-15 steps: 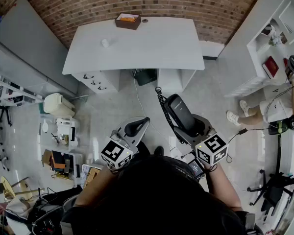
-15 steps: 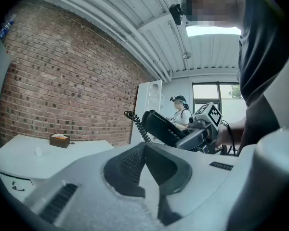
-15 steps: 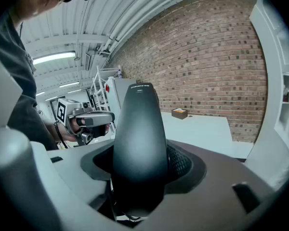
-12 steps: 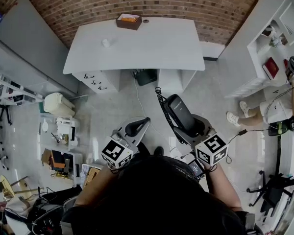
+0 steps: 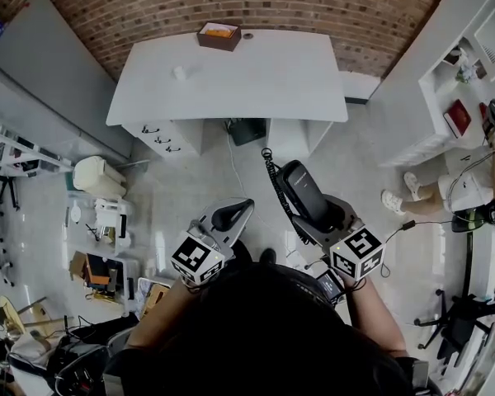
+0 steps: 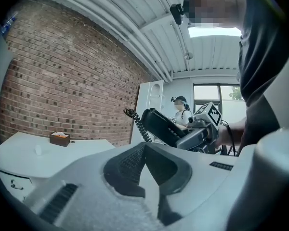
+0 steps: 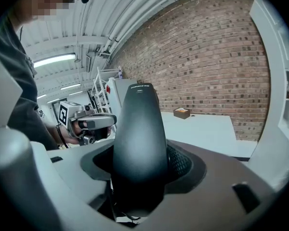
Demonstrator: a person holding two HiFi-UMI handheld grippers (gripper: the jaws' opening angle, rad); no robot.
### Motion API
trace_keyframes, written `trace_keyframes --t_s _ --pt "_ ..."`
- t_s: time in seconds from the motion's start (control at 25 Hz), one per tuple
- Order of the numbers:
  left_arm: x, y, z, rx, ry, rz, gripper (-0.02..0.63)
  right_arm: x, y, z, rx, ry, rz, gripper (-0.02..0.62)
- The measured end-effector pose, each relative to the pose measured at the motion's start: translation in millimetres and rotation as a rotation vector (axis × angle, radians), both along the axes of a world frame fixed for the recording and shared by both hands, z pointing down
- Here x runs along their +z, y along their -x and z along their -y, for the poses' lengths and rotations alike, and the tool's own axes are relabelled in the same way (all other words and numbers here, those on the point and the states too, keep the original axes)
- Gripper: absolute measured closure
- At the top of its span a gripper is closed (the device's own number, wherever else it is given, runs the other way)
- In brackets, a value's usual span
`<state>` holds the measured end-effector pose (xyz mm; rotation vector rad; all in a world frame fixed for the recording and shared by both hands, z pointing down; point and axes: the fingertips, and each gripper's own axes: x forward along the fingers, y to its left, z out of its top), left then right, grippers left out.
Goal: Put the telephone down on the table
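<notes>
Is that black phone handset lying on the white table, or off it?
Off it. The telephone is clamped in the right gripper, up above the floor and short of the table.

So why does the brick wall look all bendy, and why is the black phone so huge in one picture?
Head view: the wide lens bends the brick wall and the white table into curves. Right gripper view: the telephone is right up close to the camera, so it looms huge. Left gripper view: the edges go dark and the ceiling light glares white.
</notes>
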<state>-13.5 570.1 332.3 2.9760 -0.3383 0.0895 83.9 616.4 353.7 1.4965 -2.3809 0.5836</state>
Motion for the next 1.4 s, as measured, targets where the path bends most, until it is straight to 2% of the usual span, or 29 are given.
trace_keyframes --t_s 0.44,0.6,0.8,1.4 --pt "5 8 66 0.023 0.012 -0.011 0.6 2 10 64 0.026 0.002 -0.006 0.325" --pt "2 15 98 0.062 -0.017 0.008 0.6 -2 17 102 0.048 0.0 -0.007 0.325" --pt "-7 32 133 0.104 -0.007 -0.005 0.6 -10 36 143 0.069 -0.006 -0.013 0.325" --pt "-6 88 200 0.116 -0.004 -0.025 0.6 -10 92 218 0.063 -0.009 -0.013 0.324"
